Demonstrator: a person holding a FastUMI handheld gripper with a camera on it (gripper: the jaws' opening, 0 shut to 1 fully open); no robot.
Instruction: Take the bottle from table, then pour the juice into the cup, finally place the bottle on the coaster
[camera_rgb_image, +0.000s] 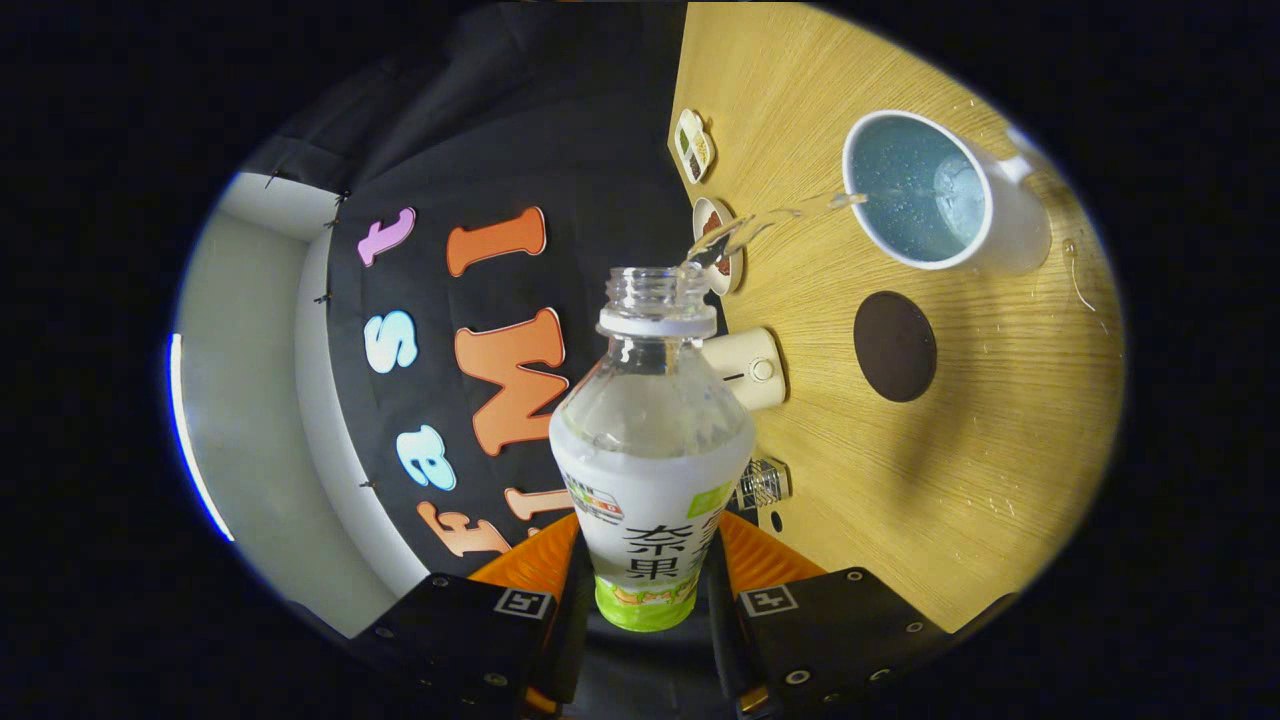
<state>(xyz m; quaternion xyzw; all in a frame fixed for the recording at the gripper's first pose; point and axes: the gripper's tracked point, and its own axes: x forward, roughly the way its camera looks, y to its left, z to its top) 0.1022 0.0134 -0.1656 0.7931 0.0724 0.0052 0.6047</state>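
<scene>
My gripper (645, 590) is shut on a clear plastic bottle (652, 450) with a white and green label, one finger pressing each side of its lower body. The bottle has no cap and is tipped hard over toward the wooden table (1000, 470). A thin stream of clear liquid (770, 222) arcs from its mouth into the white cup (935, 195), which has a blue inside and holds some liquid. A dark round coaster (895, 346) lies on the table between the cup and my fingers.
Along the table's far edge, by the booth wall, stand a small divided dish (694, 145), a small round dish (722, 245), a cream-coloured device (748, 368) and a small glass jar (765, 483). Droplets dot the wood near the cup.
</scene>
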